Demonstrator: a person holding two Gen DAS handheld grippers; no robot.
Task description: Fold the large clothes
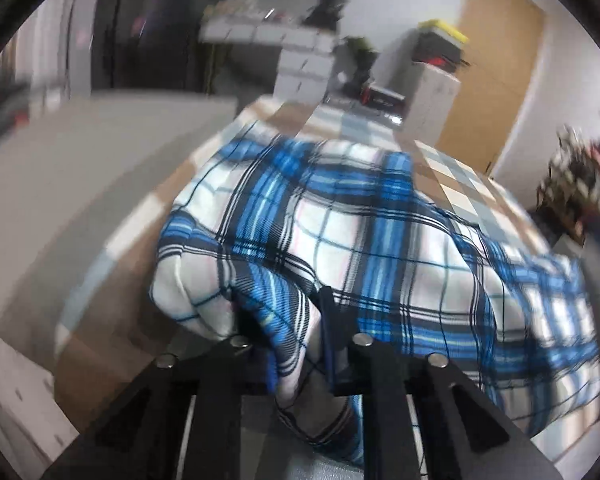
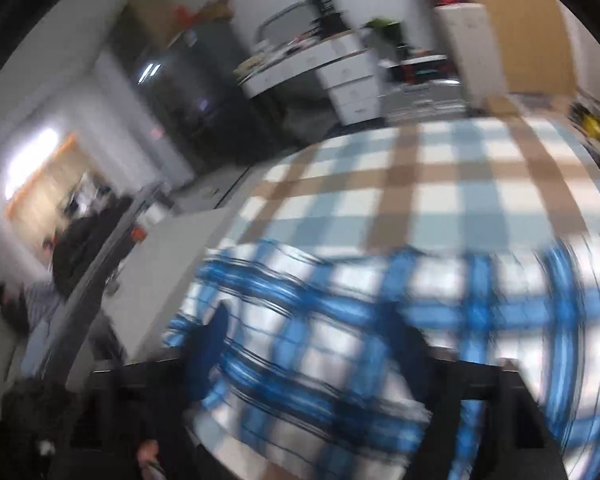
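The blue plaid garment (image 1: 340,240) lay bunched on the desk (image 1: 460,184), which wore a brown-and-pale-blue checked cloth. At the garment's near edge, the left hand-held gripper (image 1: 296,344) had its fingers closed on a gathered fold of the fabric. The right hand-held gripper (image 2: 312,344) hung over the garment's other side with fingers apart; through heavy blur it seemed to hold nothing. One risk: lifting from a bunched pinch could drag several layers together and skew the fold.

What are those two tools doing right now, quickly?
Left tool: closed on a bunched fold of the blue plaid garment.
Right tool: fingers apart, open over the same garment; the picture is blurred.
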